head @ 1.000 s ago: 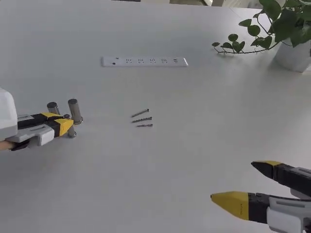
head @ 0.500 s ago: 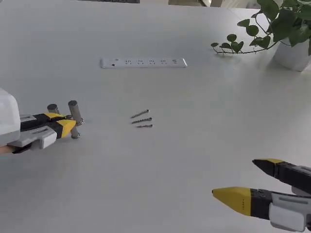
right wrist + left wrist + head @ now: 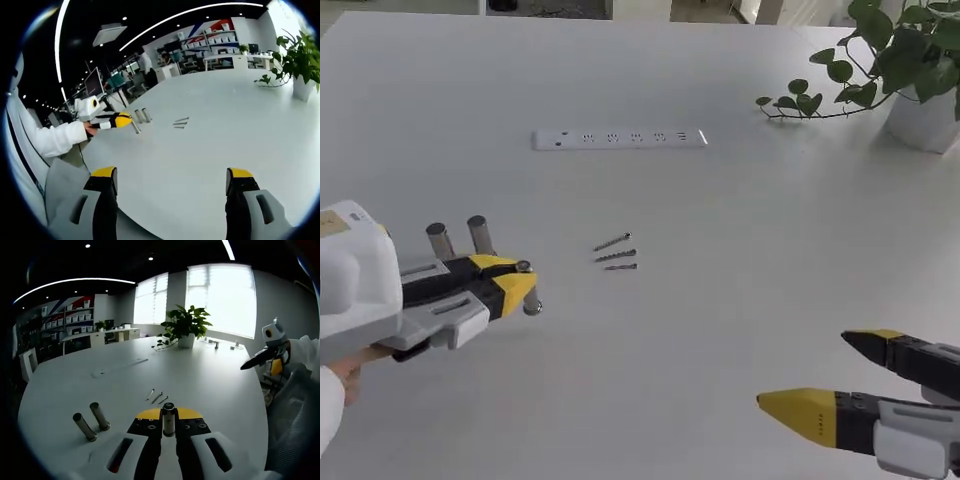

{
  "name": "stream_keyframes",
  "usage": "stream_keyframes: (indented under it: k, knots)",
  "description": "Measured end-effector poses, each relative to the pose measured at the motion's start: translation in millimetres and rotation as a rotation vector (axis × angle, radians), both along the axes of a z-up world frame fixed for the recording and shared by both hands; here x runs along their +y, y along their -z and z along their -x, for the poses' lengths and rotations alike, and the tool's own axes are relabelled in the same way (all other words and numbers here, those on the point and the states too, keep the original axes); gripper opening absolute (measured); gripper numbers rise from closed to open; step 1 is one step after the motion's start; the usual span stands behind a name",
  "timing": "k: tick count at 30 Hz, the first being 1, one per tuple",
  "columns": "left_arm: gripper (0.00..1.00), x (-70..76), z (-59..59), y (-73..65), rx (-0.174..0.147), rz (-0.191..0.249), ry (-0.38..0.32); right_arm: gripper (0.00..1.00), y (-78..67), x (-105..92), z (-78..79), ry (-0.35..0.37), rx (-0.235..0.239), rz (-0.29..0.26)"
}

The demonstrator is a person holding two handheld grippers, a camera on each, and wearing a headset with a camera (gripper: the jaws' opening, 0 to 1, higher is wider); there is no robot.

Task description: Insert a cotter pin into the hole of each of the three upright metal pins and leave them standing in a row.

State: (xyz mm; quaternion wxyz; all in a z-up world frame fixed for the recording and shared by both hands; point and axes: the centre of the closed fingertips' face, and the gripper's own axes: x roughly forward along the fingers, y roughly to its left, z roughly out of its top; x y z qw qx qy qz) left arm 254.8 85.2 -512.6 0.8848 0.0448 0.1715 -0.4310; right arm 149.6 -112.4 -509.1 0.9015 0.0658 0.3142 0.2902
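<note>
Held pin (image 3: 531, 304): clamped upright in your left gripper (image 3: 520, 287), jaws closed narrow on its shaft. In the left gripper view the held pin (image 3: 168, 421) stands dead centre between the yellow tips of the left gripper (image 3: 168, 415). From the head view the jaws cover its middle; just the cap and flanged foot show. You cannot tell whether the foot touches the table (image 3: 720, 220). No cross-hole can be made out on any pin.

Two standing pins (image 3: 460, 238): upright, side by side, just behind the left gripper, apart from it. The left gripper view shows them low left (image 3: 92, 421).

Cotter pins (image 3: 616, 255): three, lying loose in a short stack right of the held pin, apart from it. Too small to read their shape; same from the left gripper (image 3: 157, 397) and right gripper (image 3: 180, 122) views.

Right gripper (image 3: 800, 370): jaws spread wide, holding nothing, low right near you, body cut off by the frame edge. Its own view shows the two tips (image 3: 171, 175) well apart over bare table, with your left gripper (image 3: 117, 120) and white sleeve (image 3: 50, 140) beyond.

Farther out: power strip (image 3: 618, 138) across the table; potted plant (image 3: 905, 70) at the far right, cropped.

Change since a second ago: the held pin was beside the other two; it now sits clear of them, nearer the cotter pins. Right gripper much the same.
</note>
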Motion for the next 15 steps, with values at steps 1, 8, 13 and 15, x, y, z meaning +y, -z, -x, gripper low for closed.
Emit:
stream_keyframes:
  k: [1, 8, 13, 15]
  knots:
    - [0.07, -6.3, 4.3, 0.9, 0.0, 0.006, 0.008, 0.88, -0.5, 0.1, -0.1, -0.002, -0.001, 0.001]
    - [0.07, -28.3, 19.2, 10.0, 0.023, 0.007, 0.046, 0.88, -4.9, -2.2, -2.4, 0.013, -0.017, -0.016]
    - [0.07, -37.2, 24.2, 14.1, 0.034, 0.033, 0.052, 0.87, -4.5, -2.7, -1.6, 0.015, -0.018, -0.013]
    - [0.07, -39.8, 26.0, 18.1, 0.03, 0.023, 0.068, 0.87, -4.7, -3.2, -1.5, 0.019, -0.018, -0.019]
